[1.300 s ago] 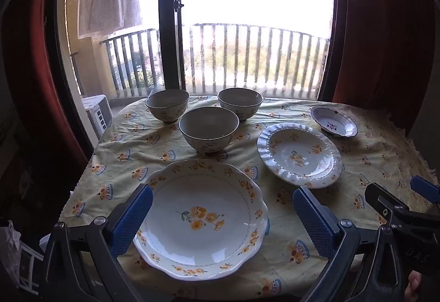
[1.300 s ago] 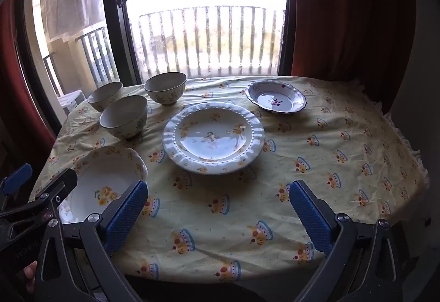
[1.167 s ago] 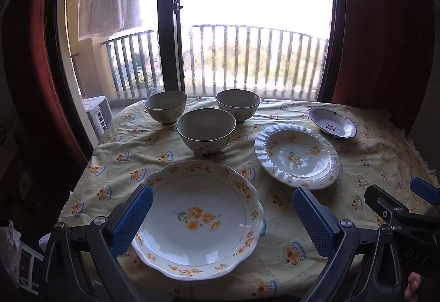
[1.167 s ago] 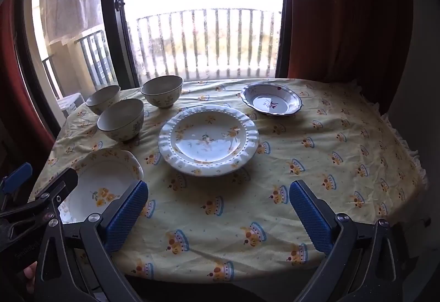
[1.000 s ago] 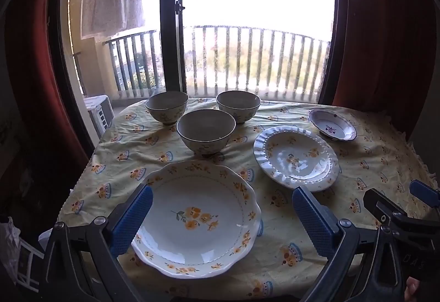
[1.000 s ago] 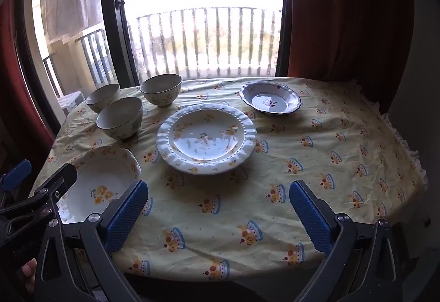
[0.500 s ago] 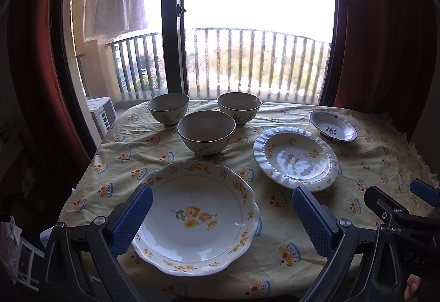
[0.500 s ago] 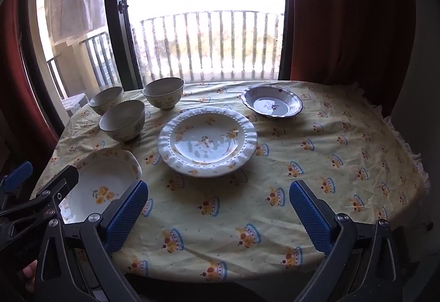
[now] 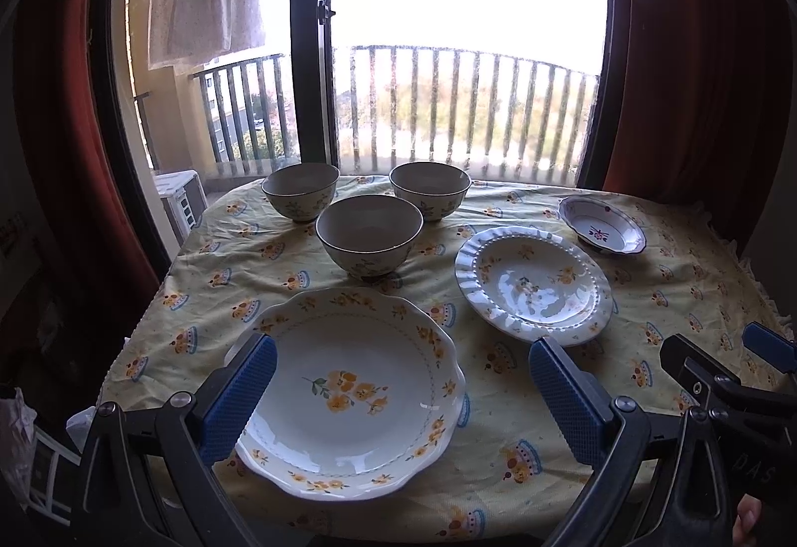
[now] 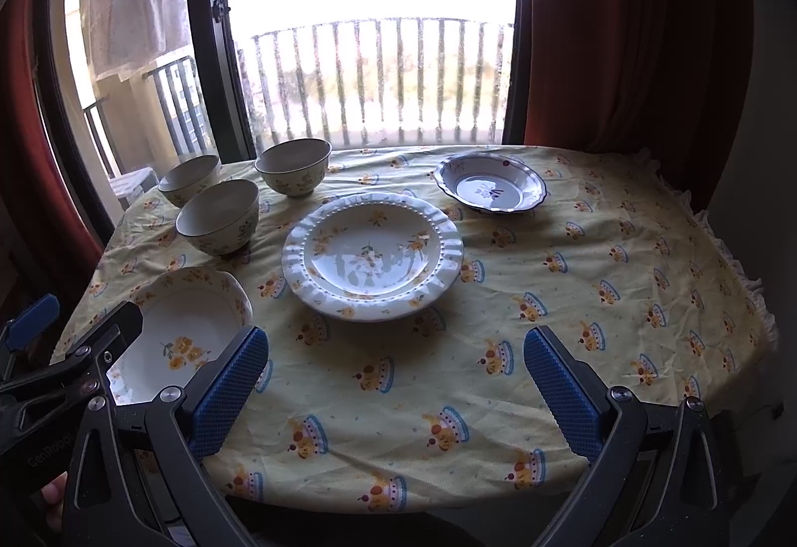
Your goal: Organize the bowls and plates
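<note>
Tongs [image 9: 401, 390] [image 10: 393, 377] both gaping | left view: whole scalloped plate [image 9: 348, 392]

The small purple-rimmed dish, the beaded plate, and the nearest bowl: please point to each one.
small purple-rimmed dish [image 10: 490, 191], right wrist view, on its inner floor by the dark flower.
beaded plate [image 10: 371, 255], right wrist view, on its glossy centre.
nearest bowl [image 9: 369, 234], left wrist view, on its inner wall.

The left gripper [image 9: 401, 392] and right gripper [image 10: 393, 385] share black plastic frames with triangular cut-outs, silver screws at the finger joints and ribbed blue rubber pads [image 9: 239, 395]. White lettering marks the frames; bare fingertip skin [image 10: 54, 494] shows at one edge
</note>
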{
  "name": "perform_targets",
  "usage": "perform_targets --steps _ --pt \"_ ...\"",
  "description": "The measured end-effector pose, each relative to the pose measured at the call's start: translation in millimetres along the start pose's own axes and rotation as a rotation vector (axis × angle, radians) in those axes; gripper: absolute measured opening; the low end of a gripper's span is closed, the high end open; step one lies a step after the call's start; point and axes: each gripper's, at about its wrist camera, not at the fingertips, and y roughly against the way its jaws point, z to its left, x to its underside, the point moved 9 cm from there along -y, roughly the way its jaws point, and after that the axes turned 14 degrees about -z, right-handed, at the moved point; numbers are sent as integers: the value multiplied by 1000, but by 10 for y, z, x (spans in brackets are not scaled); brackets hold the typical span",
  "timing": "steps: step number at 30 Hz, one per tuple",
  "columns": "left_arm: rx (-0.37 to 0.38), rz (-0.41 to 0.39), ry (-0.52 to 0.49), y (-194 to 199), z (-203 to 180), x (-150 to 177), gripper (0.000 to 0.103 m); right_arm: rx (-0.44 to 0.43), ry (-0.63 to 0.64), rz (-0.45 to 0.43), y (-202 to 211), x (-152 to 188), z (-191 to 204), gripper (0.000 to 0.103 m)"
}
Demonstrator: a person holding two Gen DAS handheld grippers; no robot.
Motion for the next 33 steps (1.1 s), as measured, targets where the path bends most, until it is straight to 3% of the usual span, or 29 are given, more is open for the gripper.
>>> perform_targets --steps 33 --pt "-1 0 -2 -10 -16 11 101 1 -4 2 -28 -2 -27 103"
